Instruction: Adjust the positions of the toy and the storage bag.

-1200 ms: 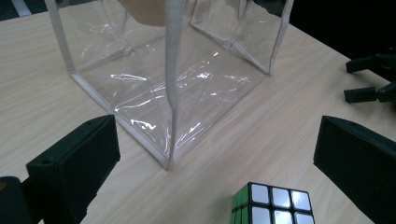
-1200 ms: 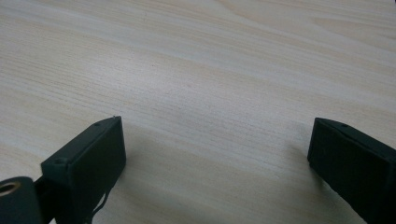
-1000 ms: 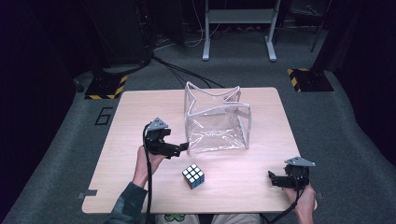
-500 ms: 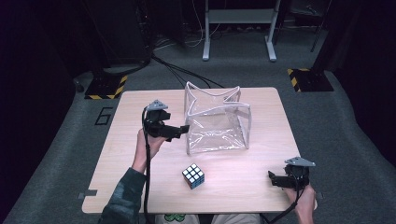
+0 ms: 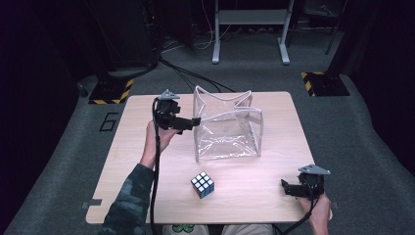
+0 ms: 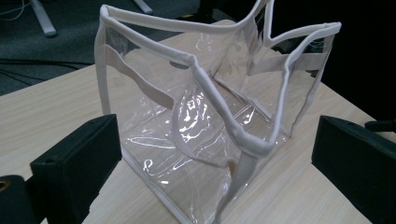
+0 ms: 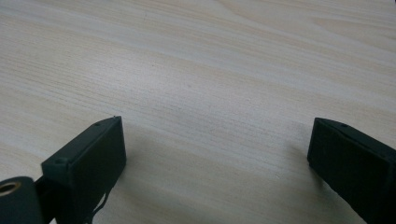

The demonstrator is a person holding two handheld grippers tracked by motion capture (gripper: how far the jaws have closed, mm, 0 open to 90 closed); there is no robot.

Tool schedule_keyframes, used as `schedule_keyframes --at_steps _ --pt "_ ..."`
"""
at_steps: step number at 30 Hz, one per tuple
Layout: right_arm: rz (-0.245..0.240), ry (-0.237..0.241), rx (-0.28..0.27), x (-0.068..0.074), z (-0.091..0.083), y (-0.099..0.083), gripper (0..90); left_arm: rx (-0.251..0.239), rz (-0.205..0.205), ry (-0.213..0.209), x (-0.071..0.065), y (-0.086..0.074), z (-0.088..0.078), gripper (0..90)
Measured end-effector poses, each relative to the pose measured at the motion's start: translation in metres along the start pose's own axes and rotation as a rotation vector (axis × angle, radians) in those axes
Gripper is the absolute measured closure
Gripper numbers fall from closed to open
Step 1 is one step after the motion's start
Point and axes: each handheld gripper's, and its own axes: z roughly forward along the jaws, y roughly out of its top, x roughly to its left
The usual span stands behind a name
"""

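Left claw (image 5: 192, 122), jaws open, sits at the clear bag's (image 5: 227, 128) left rim, nearest corner seam straight ahead. Right claw (image 5: 289, 188), open, rests well apart.

lab | grey carpet (image 5: 58, 147) | hazard-striped stand bases (image 5: 111, 91) | floor cables (image 5: 191, 73)

One wooden table (image 5: 147, 161) carries two loose things: one clear plastic bag (image 5: 227, 128) with white trim and one puzzle cube (image 5: 202, 185). Two handheld grippers are at work, the left gripper (image 5: 192, 122) and the right gripper (image 5: 285, 187), each with two black jaws and each trailing one cable. Two forearms reach in. On the floor behind sit two yellow-and-black striped bases (image 5: 111, 91) and one grey metal frame (image 5: 249, 19).
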Motion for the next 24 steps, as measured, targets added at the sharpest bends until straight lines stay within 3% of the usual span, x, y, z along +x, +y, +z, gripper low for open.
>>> schedule_keyframes --at_steps 6,13,21,24 --pt "-0.001 0.000 0.000 0.000 0.000 0.000 3.8 0.024 -0.008 0.015 0.007 0.014 0.011 8.5" --pt "-0.001 0.001 0.000 0.000 0.000 0.000 3.9 0.059 -0.016 -0.011 0.012 0.028 0.024 24.3" --pt "-0.002 0.000 0.000 0.000 0.000 0.000 4.0 0.132 0.011 0.003 0.013 0.033 0.041 42.7" --pt "-0.002 -0.001 0.000 0.000 0.000 0.000 4.0 0.151 0.021 -0.021 0.013 0.032 0.044 50.7"
